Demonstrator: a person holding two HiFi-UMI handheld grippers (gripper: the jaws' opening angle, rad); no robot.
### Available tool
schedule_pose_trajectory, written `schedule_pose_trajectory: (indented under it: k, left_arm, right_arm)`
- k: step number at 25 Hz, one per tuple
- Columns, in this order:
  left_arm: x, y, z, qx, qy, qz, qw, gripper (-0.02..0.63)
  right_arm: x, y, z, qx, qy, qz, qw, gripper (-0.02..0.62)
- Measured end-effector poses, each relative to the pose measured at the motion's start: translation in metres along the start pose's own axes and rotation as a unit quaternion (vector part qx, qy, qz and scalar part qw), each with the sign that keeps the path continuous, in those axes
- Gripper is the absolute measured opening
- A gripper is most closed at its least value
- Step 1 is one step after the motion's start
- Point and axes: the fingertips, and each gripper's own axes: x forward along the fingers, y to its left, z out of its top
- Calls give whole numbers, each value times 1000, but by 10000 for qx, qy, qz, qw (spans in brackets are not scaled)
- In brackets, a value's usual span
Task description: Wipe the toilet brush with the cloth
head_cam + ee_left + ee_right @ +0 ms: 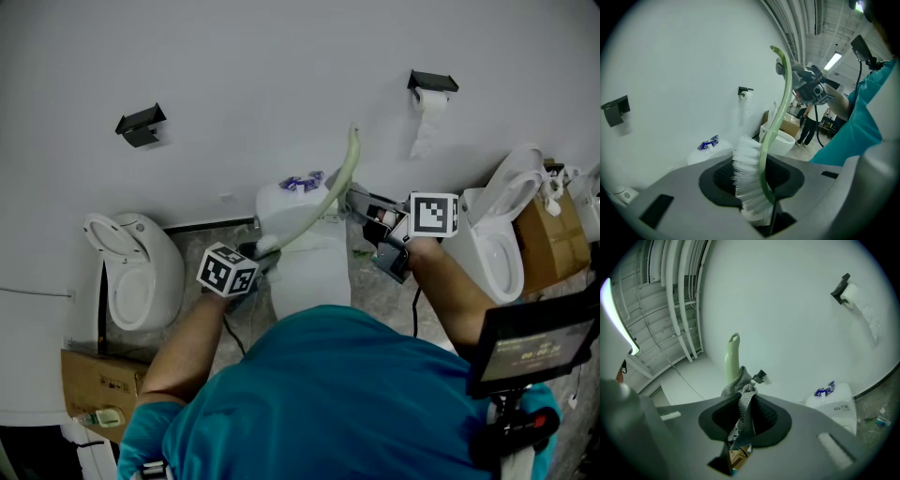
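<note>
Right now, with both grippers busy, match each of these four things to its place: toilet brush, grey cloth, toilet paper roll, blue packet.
Things:
1. toilet brush
2. grey cloth
3. toilet paper roll
4. blue packet

Places:
A. on the black wall holder
B. between the jaws of the left gripper
C. on top of the toilet cistern
D. between the jaws of the right gripper

Pairs: 1-B, 2-D, 3-A, 4-C
</note>
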Motion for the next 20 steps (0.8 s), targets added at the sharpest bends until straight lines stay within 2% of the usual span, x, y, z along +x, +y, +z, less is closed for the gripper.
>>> schedule_pose_trajectory:
  k: [4,20]
  left_arm:
    - [-2,4,-5,154,89,117,9998,149]
    - [-4,11,-27,775,486,394,9950,149]
  right_arm:
    - [-6,-4,0,117,-28,-94,9999,56]
    - [-26,-2,22,12,-205,-73,9998,57]
